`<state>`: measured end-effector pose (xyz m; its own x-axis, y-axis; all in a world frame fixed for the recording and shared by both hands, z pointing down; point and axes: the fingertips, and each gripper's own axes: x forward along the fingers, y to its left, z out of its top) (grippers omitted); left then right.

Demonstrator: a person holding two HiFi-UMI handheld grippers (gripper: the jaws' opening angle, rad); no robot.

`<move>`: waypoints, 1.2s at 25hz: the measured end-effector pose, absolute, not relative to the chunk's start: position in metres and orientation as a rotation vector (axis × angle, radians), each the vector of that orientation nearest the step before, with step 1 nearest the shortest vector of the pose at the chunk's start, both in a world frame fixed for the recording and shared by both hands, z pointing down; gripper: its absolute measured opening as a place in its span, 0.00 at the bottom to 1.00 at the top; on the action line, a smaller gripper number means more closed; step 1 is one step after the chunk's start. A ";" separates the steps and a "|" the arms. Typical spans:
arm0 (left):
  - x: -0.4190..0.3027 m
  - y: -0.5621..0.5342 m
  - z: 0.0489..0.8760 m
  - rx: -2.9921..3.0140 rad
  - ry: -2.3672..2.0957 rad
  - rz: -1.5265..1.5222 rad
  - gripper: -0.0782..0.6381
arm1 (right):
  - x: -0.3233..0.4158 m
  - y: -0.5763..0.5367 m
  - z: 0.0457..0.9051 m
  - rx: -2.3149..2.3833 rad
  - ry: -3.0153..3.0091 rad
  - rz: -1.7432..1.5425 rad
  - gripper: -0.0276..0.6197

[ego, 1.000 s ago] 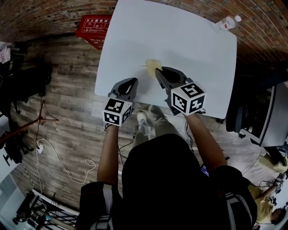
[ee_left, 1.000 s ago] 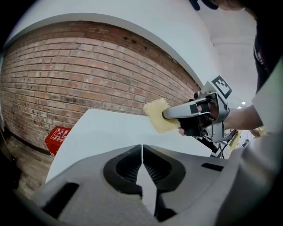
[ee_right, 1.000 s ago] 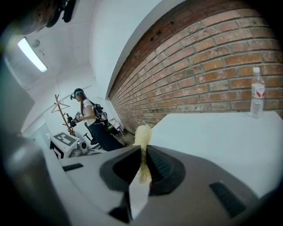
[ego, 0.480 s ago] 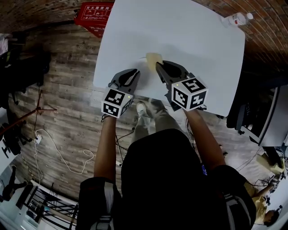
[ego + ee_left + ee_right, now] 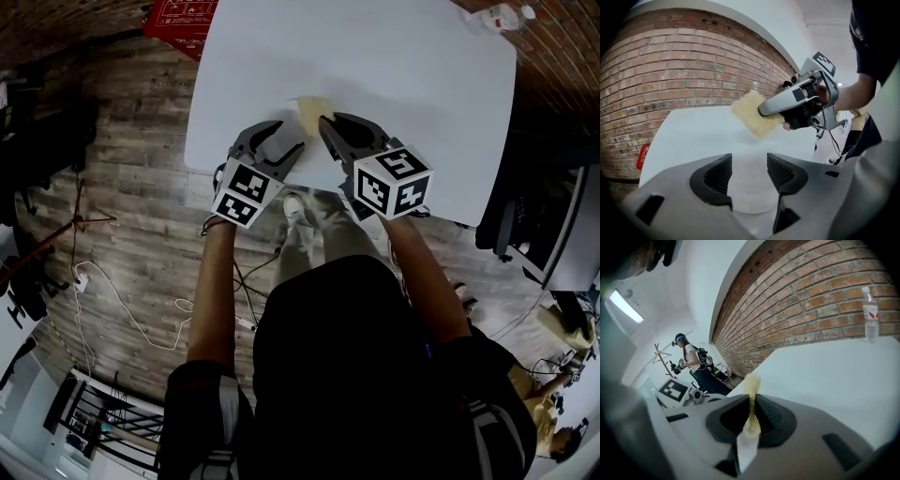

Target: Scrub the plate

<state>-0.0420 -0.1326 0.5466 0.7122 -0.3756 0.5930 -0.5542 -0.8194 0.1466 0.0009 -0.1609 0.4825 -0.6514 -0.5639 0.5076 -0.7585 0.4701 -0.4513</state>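
Observation:
A white plate [image 5: 750,199] lies on the white table [image 5: 403,75] near its front edge; only its rounded rim shows, low between the jaws in the left gripper view. My left gripper [image 5: 287,138] [image 5: 749,164] has just been opening, and its pads stand apart on either side of the rim without touching it. My right gripper [image 5: 325,122] [image 5: 752,406] is shut on a thin yellow scouring pad [image 5: 311,109] [image 5: 751,383] [image 5: 752,117], held on edge just right of the left gripper and above the table. In the head view the plate is lost against the white table.
A clear water bottle [image 5: 497,16] [image 5: 870,317] stands at the table's far right corner by the brick wall. A red crate [image 5: 178,13] sits on the wooden floor beyond the left corner. Cables [image 5: 122,319] trail on the floor at left. Another person [image 5: 689,359] stands far off.
The left gripper's jaws have gone from shut to open. Both grippers have sunk toward the table's front edge, and the left one has rolled.

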 end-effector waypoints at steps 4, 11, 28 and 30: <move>-0.038 -0.124 0.555 2.645 -0.659 0.889 0.49 | 0.007 -0.155 0.491 1.120 -2.407 0.976 0.11; -0.039 -0.115 0.573 2.652 -0.614 0.949 0.58 | 0.012 -0.146 0.502 1.124 -2.377 1.008 0.11; -0.038 -0.108 0.595 2.617 -0.591 1.029 0.63 | 0.017 -0.128 0.522 1.076 -2.340 1.044 0.11; -0.038 -0.108 0.595 2.618 -0.595 1.024 0.63 | 0.019 -0.125 0.524 1.074 -2.332 1.049 0.11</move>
